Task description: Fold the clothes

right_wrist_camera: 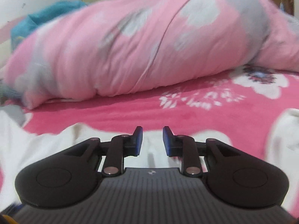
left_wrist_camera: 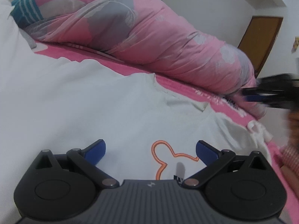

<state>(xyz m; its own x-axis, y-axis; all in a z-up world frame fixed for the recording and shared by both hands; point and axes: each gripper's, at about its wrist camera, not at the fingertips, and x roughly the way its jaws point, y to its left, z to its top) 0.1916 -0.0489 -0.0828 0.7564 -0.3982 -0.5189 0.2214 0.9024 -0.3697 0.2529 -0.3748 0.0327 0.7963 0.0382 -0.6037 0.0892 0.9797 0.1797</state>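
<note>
A white T-shirt [left_wrist_camera: 93, 102] with an orange mouse-head outline [left_wrist_camera: 164, 156] lies spread on the pink bed sheet [left_wrist_camera: 186, 87]. My left gripper [left_wrist_camera: 151, 152] hovers low over the shirt's front. It is wide open, its blue pads either side of the print, with nothing between them. The right gripper [left_wrist_camera: 271, 93] shows as a dark blur at the right edge, above the shirt's far corner. In the right wrist view my right gripper [right_wrist_camera: 152, 141] has a narrow gap between its blue pads. White shirt cloth [right_wrist_camera: 65, 143] lies below it, and nothing is pinched.
A rolled pink and grey floral duvet [left_wrist_camera: 140, 33] [right_wrist_camera: 130, 52] lies along the far side of the bed. A teal cloth [right_wrist_camera: 46, 16] sits behind it. A brown door [left_wrist_camera: 261, 35] stands at the back right. A striped sleeve [left_wrist_camera: 291, 155] is at the right edge.
</note>
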